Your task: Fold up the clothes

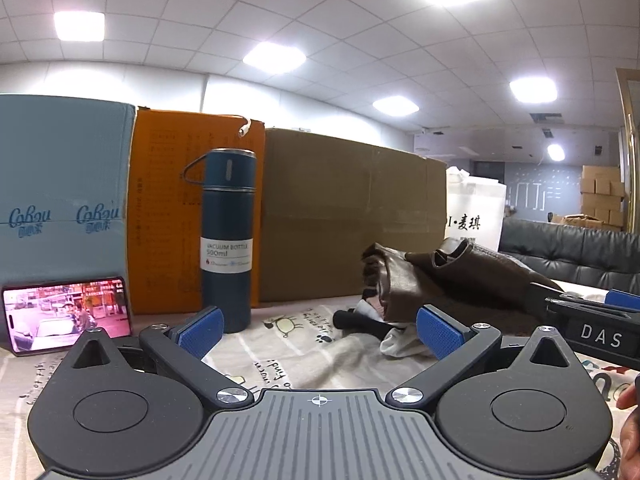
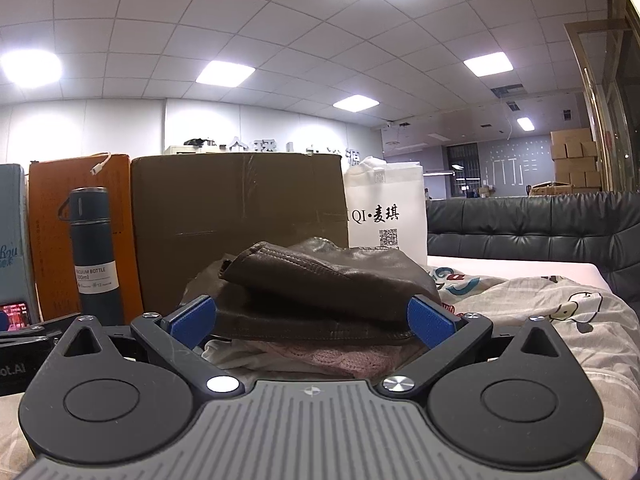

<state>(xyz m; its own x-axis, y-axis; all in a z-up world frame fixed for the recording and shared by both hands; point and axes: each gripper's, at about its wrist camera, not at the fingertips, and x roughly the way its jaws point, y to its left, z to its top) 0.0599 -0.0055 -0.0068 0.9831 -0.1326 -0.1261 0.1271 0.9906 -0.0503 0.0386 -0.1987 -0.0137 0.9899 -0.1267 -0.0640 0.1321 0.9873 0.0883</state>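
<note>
A dark brown leather garment (image 1: 448, 280) lies crumpled on a cartoon-printed sheet (image 1: 288, 344), on top of a pink knit (image 2: 320, 356) and white cloth (image 1: 400, 340). My left gripper (image 1: 320, 330) is open, low over the sheet, with the pile just ahead and to its right. My right gripper (image 2: 312, 318) is open too, its blue pads (image 2: 430, 324) on either side of the front edge of the brown leather garment (image 2: 320, 292), nothing pinched. The right gripper's black body (image 1: 592, 332) shows at the right edge of the left wrist view.
Behind the pile stand a blue vacuum bottle (image 1: 228, 240), a brown carton (image 1: 352, 216), an orange box (image 1: 168, 208), a pale blue box (image 1: 60, 192) and a white bag (image 2: 384, 208). A phone (image 1: 68, 316) leans at the left. A dark sofa (image 2: 528, 224) sits at the right.
</note>
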